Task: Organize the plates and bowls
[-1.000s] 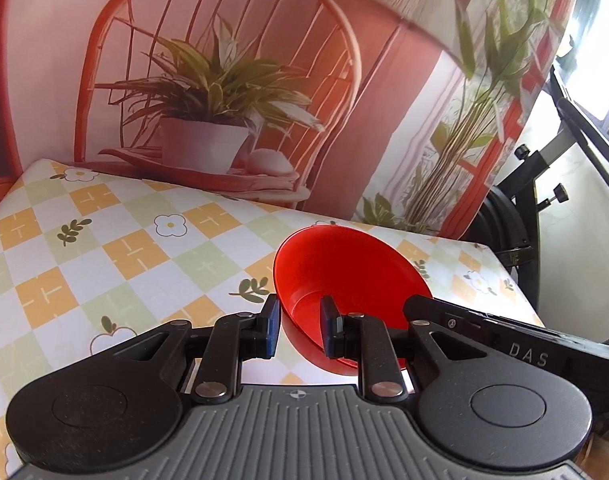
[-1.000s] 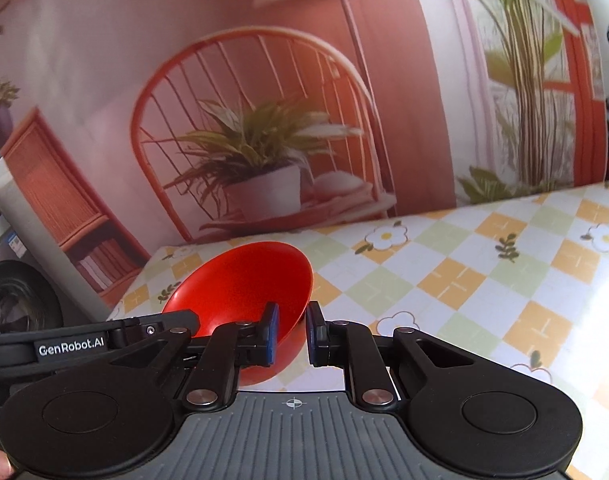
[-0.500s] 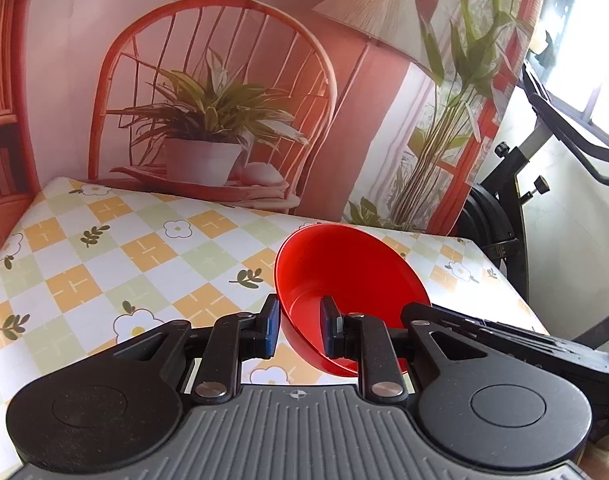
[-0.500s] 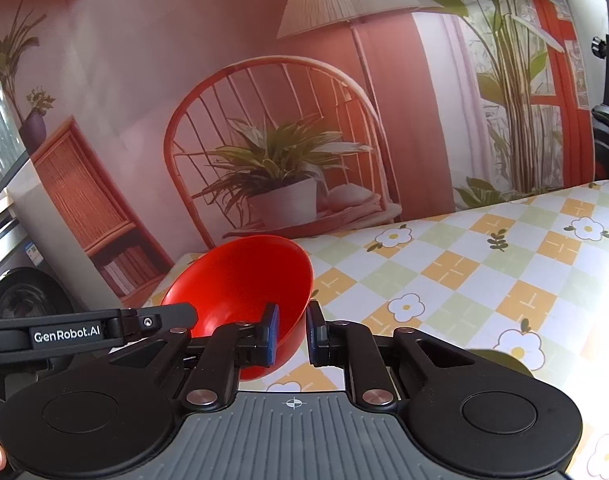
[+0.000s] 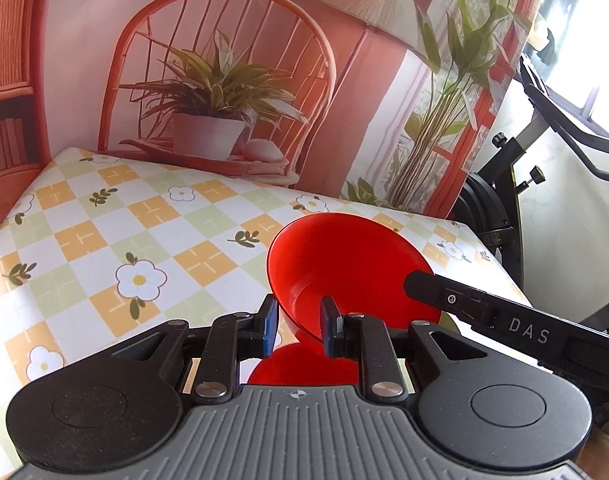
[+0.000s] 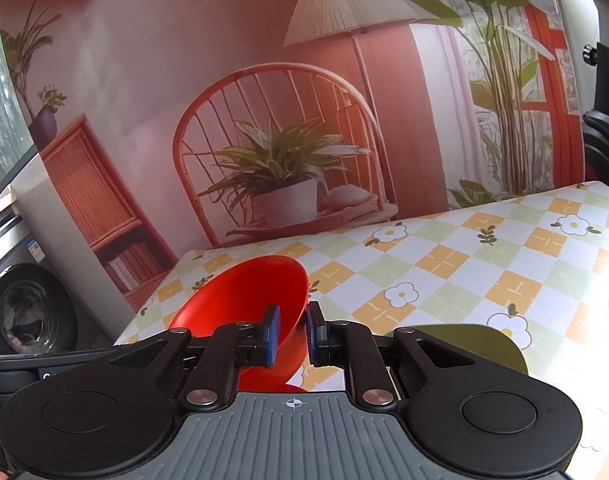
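Both grippers' fingers (image 5: 269,330) pinching red bowl (image 5: 344,264) rim

A flat table (image 5: 84,240) covered in a checked cloth of orange, pale green and white squares with daisy and leaf prints. An olive-green round plate (image 6: 484,344) lies at its near edge.

Items by count. Red bowl (image 5: 344,264): one, seen in both views. Second red round piece (image 5: 300,368) beneath it: one, mostly hidden, so bowl or plate cannot be told. Olive-green plate (image 6: 484,344): one, right wrist view only. Tools: two, the left tool (image 5: 299,326) and the right tool (image 6: 293,334). Desk (image 5: 144,232): one. Washing machine (image 6: 28,312): one. Exercise bike (image 5: 504,200): one.
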`<state>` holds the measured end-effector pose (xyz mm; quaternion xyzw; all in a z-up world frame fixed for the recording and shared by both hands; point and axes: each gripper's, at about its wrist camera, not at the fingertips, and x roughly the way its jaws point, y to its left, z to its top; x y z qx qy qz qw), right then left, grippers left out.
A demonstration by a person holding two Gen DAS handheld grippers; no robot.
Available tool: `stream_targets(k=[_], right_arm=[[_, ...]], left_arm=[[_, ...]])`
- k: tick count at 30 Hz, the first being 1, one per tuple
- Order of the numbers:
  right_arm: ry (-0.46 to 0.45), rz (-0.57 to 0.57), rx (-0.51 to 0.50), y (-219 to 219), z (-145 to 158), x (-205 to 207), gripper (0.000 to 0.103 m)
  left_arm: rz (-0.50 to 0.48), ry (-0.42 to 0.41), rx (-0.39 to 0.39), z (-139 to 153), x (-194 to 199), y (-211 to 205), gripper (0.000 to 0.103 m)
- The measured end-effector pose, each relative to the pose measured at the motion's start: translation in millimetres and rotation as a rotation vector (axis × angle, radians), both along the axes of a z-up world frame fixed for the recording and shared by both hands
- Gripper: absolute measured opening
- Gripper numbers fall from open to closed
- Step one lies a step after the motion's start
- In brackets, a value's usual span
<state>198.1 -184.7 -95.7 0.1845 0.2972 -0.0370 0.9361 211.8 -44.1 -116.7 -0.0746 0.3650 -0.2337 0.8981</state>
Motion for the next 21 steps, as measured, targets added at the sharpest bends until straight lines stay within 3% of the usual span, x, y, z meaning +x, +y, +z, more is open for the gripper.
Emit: stream_targets(k=[21], right_arm=[[0.037,0.011,0.021,7,-9,-28,0.014]], left_arm=[[0.012,0.030,0.013,-11,-29,6,0.022]])
